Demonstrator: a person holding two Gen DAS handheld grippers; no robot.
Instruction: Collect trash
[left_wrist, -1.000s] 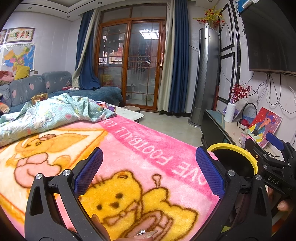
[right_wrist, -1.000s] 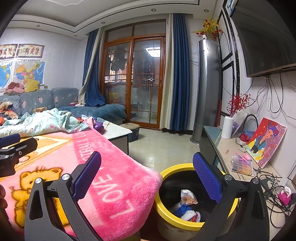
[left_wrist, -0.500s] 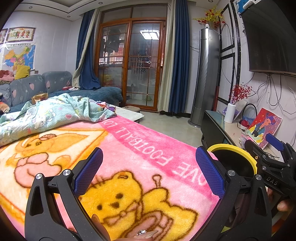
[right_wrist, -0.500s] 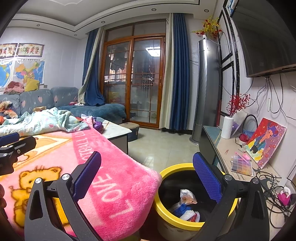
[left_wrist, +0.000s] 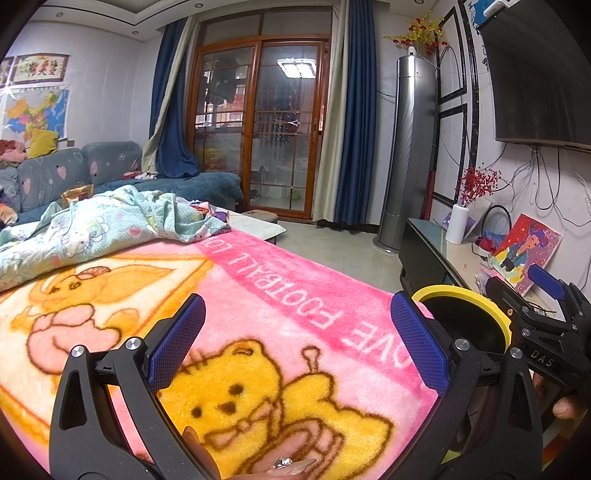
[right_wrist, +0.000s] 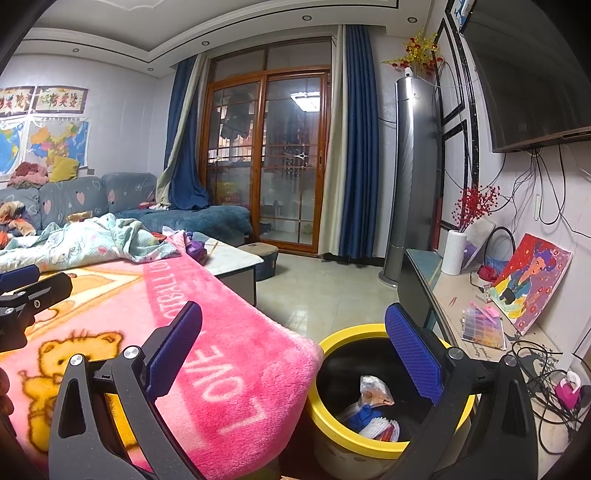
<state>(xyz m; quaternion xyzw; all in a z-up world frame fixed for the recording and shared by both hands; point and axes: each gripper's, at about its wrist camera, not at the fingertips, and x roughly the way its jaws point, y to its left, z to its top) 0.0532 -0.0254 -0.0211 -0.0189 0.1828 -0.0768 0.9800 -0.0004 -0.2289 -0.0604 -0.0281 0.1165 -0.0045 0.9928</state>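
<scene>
A yellow-rimmed trash bin (right_wrist: 354, 332) stands on the floor at the right edge of a pink cartoon blanket (right_wrist: 229, 354). Inside it lie a clear wrapper (right_wrist: 373, 389) and blue and white scraps (right_wrist: 369, 421). My right gripper (right_wrist: 295, 347) is open and empty, above the blanket edge and the bin. My left gripper (left_wrist: 295, 339) is open and empty over the blanket (left_wrist: 258, 295), left of the bin (left_wrist: 443, 291). The right gripper also shows in the left wrist view (left_wrist: 543, 302), beyond the bin. The left gripper's tip shows at the left edge of the right wrist view (right_wrist: 33, 291).
A crumpled pale green quilt (left_wrist: 103, 225) lies at the blanket's far end. A low TV cabinet (right_wrist: 480, 317) with a painting, a white vase and cables stands right of the bin. Tiled floor (right_wrist: 325, 288) lies ahead, with a white low table (right_wrist: 232, 258) and a sofa (right_wrist: 192, 218).
</scene>
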